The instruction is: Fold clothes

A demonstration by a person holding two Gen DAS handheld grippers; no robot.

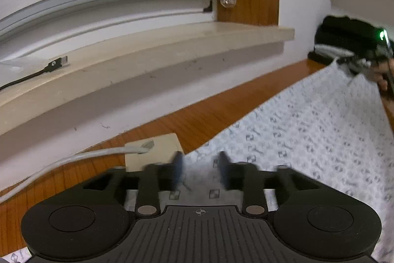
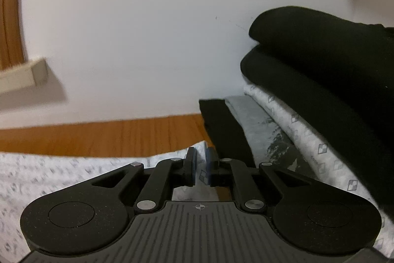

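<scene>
The patterned cloth (image 1: 320,130) lay spread on the worktop (image 1: 197,120), its far corner pinched in the right gripper (image 2: 201,168), the left gripper (image 1: 200,170) spread at another corner; both corners likely needed level, taut travel.

L gripper (image 1: 200,170) jaws apart; R gripper (image 2: 201,168) jaws nearly closed, pinching
</scene>
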